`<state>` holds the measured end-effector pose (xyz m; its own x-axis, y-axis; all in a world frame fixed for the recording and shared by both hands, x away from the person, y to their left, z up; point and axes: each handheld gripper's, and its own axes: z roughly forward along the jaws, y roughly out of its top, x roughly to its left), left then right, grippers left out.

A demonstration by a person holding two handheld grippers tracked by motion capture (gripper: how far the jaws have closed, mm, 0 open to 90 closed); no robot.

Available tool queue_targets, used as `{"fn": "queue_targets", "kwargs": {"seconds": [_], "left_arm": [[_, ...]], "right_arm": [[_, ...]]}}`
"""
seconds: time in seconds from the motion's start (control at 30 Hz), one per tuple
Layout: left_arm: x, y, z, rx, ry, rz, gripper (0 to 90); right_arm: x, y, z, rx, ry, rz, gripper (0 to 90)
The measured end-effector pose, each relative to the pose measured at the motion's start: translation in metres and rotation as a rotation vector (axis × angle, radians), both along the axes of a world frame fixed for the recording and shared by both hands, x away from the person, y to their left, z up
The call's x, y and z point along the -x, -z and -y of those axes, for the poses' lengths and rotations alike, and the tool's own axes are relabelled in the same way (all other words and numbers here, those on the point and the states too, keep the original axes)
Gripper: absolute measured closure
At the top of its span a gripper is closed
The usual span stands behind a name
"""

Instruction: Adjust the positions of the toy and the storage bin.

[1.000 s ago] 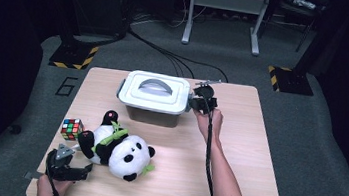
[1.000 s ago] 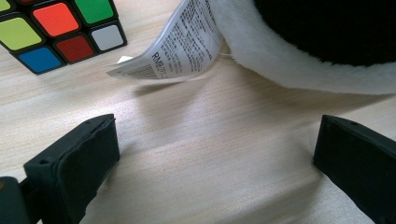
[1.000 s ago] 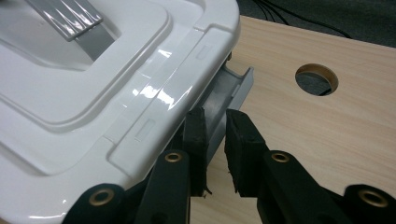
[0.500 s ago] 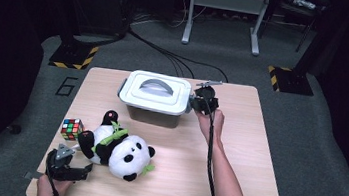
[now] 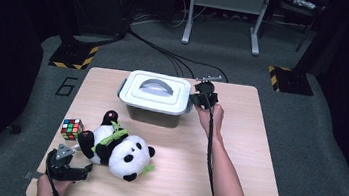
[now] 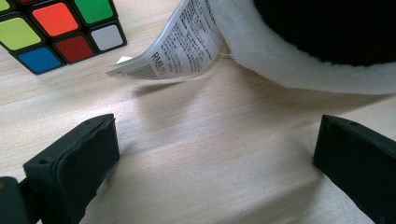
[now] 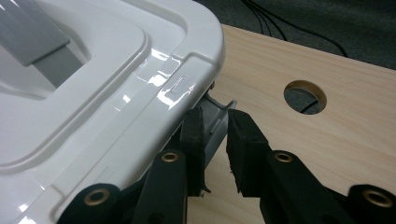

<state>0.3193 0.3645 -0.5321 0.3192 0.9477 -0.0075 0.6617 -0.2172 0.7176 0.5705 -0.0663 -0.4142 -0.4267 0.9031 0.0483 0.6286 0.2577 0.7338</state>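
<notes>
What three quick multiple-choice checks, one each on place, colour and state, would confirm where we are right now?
1. Where is the puzzle cube?
A. left of the panda toy
B. on the box lid
C. by the table's hole

2. What colour is the lid of the box?
A. blue
B. white
C. black

3. How are the right tongs?
A. wide open over the panda
B. shut on the grey side latch of the box
C. holding the cube

Key: A, the cube lies at the panda's left; B, the lid is glossy white; B, the pads pinch the latch.

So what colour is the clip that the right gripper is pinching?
Grey, best seen in the right gripper view: the latch under the white lid.
</notes>
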Motion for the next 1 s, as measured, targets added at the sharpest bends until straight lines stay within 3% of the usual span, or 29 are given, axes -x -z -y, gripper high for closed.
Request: {"fn": "queue_targets", "kwargs": {"seconds": [0.2,0.63,0.7,0.73,0.8,0.87,1.0], "left_arm": [[0.0,0.0,0.0,0.0,0.0,0.0,0.0],[0.0,0.0,0.0,0.0,0.0,0.0,0.0],[0.0,0.0,0.0,0.0,0.001,0.0,0.0],[0.0,0.0,0.0,-0.001,0.001,-0.001,0.0],[0.0,0.0,0.0,0.0,0.0,0.0,0.0],[0.0,0.0,0.0,-0.002,0.001,-0.001,0.0],[0.0,0.0,0.0,0.0,0.0,0.0,0.0]], "right_arm": [[0.008,-0.003,-0.001,0.019,0.006,0.002,79.2],[0.02,-0.004,0.005,0.01,-0.002,0.002,78.3],[0.019,-0.005,0.007,0.013,-0.023,0.01,69.5],[0.019,-0.008,0.01,-0.003,-0.025,0.025,60.6],[0.021,-0.014,0.014,-0.045,-0.038,0.038,53.9],[0.022,-0.02,0.014,-0.053,-0.082,0.072,46.3],[0.023,-0.028,-0.003,-0.032,-0.177,0.087,43.9]]}}
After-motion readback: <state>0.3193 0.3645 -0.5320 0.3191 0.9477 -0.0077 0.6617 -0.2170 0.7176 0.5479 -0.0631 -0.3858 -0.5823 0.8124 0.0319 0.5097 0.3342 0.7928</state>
